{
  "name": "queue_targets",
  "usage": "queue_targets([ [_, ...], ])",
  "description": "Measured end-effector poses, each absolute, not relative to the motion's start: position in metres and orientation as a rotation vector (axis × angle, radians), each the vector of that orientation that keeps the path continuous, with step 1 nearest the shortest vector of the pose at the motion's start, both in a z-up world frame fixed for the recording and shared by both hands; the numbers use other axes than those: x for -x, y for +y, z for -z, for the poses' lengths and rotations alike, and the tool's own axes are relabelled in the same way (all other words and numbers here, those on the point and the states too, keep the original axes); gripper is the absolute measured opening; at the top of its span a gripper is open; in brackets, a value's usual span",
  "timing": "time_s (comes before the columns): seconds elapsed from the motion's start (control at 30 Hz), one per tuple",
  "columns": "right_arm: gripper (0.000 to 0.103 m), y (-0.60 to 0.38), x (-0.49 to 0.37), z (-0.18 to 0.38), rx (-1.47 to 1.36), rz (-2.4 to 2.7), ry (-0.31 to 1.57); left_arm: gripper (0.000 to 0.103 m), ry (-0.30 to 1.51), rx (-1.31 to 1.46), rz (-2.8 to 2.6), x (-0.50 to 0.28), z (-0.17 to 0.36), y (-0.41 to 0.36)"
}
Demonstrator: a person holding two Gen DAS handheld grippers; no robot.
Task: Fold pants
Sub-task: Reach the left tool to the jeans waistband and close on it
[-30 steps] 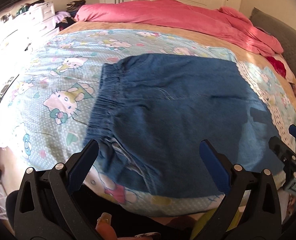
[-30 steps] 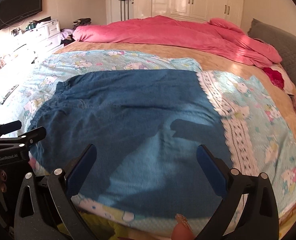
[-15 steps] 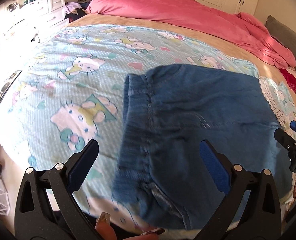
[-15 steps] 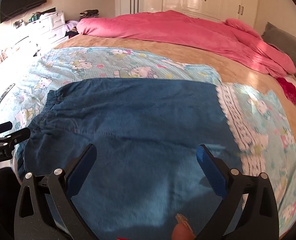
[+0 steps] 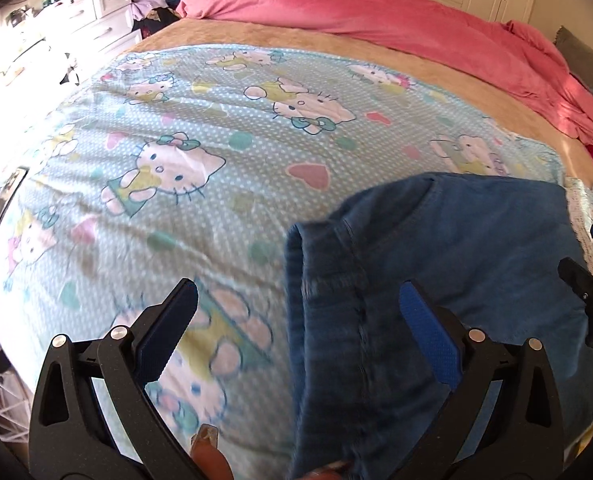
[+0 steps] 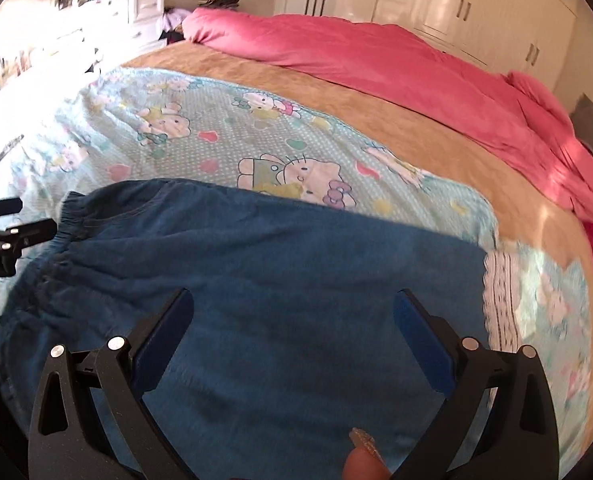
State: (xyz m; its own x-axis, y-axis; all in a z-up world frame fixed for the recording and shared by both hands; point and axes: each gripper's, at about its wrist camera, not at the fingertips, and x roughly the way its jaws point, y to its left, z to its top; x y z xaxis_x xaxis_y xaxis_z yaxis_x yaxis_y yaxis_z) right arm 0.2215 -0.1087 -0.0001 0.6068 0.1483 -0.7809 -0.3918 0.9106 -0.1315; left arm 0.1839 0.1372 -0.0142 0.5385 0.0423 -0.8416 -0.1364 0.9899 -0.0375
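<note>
Blue denim pants [image 6: 280, 272] lie flat on the cartoon-cat bedspread [image 5: 184, 152], elastic waistband [image 5: 328, 304] to the left. In the left wrist view the pants [image 5: 476, 248] fill the lower right. My left gripper [image 5: 296, 308] is open, hovering above the waistband edge, its left finger over bare bedspread. My right gripper [image 6: 292, 316] is open and empty, hovering over the middle of the pants. Each gripper's tip shows at the edge of the other's view: right gripper [image 5: 592, 280], left gripper [image 6: 12, 232].
A pink duvet [image 6: 396, 64] is bunched across the far side of the bed, on a tan blanket [image 6: 396, 120]. White drawers [image 5: 96, 20] stand at the far left. White wardrobes [image 6: 456, 4] line the back wall.
Both grippers have moved forward and left over the bed. The left now looks mostly at bare bedspread with the waistband under it. Both stay open.
</note>
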Motion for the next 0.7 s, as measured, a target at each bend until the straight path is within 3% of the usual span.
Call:
queue_targets([
  [0.57,0.099,-0.062,-0.302,0.035,0.524,-0.332,0.928,0.094,0.944,0.029,-0.047,-0.225,0.035,0.140],
  [0.6,0.099,-0.060,-0.305,0.036,0.527,-0.342,0.931,0.090,0.941,0.023,-0.038,-0.226,0.036,0.138],
  [0.67,0.099,-0.055,-0.310,0.039,0.537,-0.360,0.939,0.063,0.936,0.015,-0.012,-0.226,0.037,0.135],
  [0.7,0.099,-0.052,-0.312,0.041,0.540,-0.372,0.946,0.043,0.934,0.007,0.014,-0.226,0.038,0.133],
])
